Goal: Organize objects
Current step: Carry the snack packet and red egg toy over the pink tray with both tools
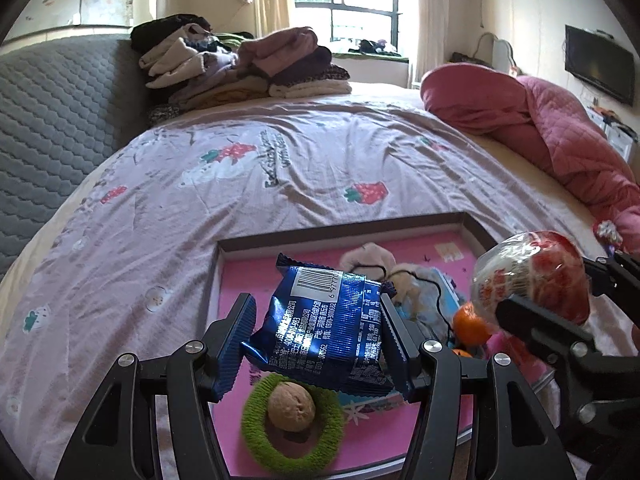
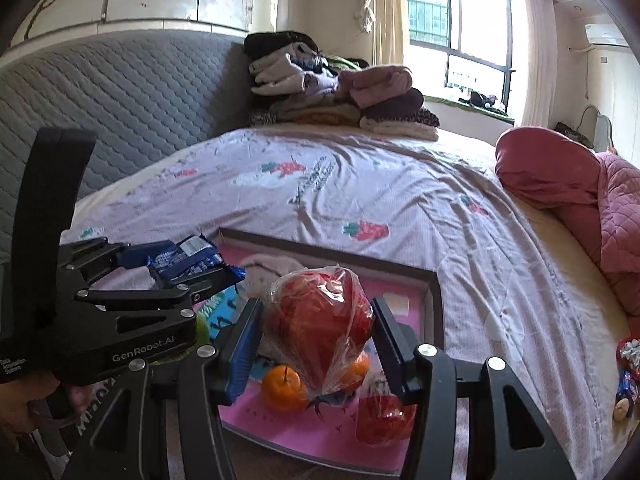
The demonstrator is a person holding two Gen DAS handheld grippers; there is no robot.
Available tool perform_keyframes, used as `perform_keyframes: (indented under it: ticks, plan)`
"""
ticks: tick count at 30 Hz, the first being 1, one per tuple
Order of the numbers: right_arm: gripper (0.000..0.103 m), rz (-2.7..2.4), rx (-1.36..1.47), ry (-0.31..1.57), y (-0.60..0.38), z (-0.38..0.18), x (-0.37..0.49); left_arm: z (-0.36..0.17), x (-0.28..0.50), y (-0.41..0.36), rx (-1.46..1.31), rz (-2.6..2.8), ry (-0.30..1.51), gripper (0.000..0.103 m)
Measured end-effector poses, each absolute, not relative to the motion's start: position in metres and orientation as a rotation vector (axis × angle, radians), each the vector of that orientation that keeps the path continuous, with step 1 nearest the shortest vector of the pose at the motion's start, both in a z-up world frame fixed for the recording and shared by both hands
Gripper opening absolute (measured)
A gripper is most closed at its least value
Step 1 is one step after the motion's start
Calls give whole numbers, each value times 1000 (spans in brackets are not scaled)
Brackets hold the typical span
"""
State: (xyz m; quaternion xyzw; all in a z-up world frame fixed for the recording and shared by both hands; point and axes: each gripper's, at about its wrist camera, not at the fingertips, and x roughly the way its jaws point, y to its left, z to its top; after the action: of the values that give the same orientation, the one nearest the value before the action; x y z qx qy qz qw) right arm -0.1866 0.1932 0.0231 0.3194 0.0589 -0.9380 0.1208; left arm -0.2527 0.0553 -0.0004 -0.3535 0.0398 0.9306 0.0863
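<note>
My left gripper is shut on a blue foil snack packet, held above the pink tray on the bed. My right gripper is shut on a red apple wrapped in clear plastic, also over the tray. The right gripper with its apple shows at the right of the left wrist view. The left gripper and packet show at the left of the right wrist view. In the tray lie a green knitted ring with a walnut in it, small oranges, another wrapped apple and a plush toy.
The tray sits on a strawberry-print sheet. Folded clothes are stacked at the far side by the grey headboard. A pink quilt lies at the right. Small wrapped items lie on the sheet right of the tray.
</note>
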Motion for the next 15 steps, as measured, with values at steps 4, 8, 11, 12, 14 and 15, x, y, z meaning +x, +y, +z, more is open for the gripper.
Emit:
perform_keyframes:
  ticks: [4, 8, 11, 12, 14, 15]
  plan:
    - [54, -2748, 952, 189, 193, 16, -185, -6, -251, 61, -1061, 2762, 135, 62]
    - [54, -2753, 969, 178, 196, 11, -184, -10, -250, 63, -1069, 2756, 149, 62]
    - [54, -2747, 987, 187, 194, 6, -182, -14, -251, 64, -1084, 2755, 162, 62]
    - [54, -2747, 992, 192, 193, 5, -182, -15, -251, 65, -1089, 2751, 167, 62]
    - [54, -2739, 1005, 202, 192, 4, -181, -17, -250, 66, -1091, 2749, 173, 62]
    - [54, -2742, 1008, 208, 192, 2, -180, -18, -250, 67, -1092, 2747, 181, 62]
